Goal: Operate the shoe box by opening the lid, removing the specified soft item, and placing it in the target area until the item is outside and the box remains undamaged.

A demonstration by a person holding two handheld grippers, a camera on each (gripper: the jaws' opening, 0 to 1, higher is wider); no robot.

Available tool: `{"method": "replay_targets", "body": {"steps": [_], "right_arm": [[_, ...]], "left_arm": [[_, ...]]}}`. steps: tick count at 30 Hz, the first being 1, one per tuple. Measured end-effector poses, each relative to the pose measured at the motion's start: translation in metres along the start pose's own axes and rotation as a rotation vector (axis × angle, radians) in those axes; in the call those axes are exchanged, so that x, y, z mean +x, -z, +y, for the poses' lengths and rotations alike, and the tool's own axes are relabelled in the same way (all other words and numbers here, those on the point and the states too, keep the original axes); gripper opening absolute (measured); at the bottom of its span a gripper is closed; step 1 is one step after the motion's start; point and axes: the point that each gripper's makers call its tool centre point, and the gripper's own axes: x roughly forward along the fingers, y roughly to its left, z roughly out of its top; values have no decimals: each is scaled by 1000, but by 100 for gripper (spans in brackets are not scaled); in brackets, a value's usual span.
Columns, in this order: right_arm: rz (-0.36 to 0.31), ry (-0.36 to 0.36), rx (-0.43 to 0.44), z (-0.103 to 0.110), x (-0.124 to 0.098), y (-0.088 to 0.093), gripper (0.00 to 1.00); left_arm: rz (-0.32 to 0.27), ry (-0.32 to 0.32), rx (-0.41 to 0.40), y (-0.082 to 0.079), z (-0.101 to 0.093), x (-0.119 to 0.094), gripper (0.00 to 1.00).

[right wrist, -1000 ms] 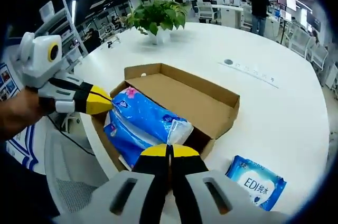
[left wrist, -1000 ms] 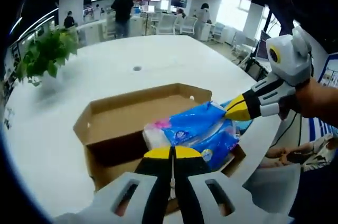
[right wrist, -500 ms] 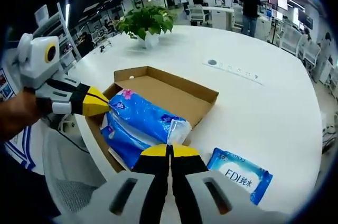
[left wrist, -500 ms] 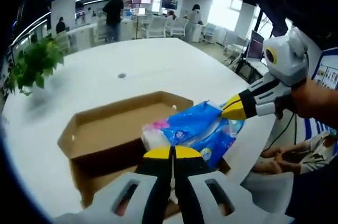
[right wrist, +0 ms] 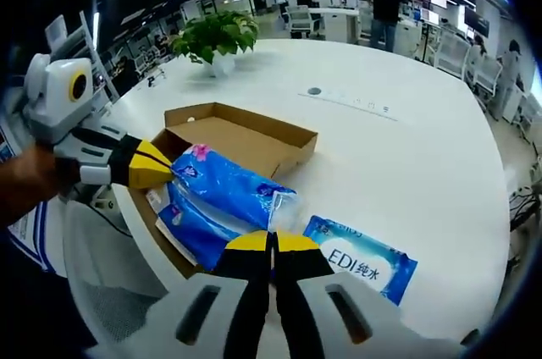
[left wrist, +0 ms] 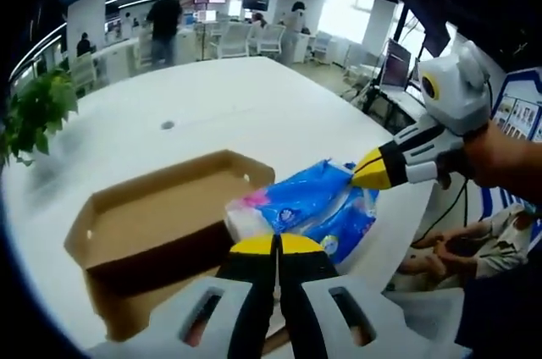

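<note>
Two grippers are pinching the blue tissue pack at opposite ends: the right gripper is clamping its near, white-ended end, while the left gripper is clamping the far left end. The pack's long axis is running between the two sets of jaws, from left-far to near-right in the right gripper view, and it is hanging just above the near edge of the open shoe box. A flat wet-wipes packet is lying on the white table to the right; bare table there looks like the likely target, right of the box.

In the left gripper view, the left gripper is gripping the white end of the pack, the right gripper its far right end.
</note>
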Motion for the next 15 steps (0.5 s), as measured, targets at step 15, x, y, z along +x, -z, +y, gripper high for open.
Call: {"method": "replay_targets", "body": {"steps": [15], "right_arm": [[-2,38,52,-40,-15,19,0]], "left_arm": [[28,52,41,-11,-32,31,0]]}}
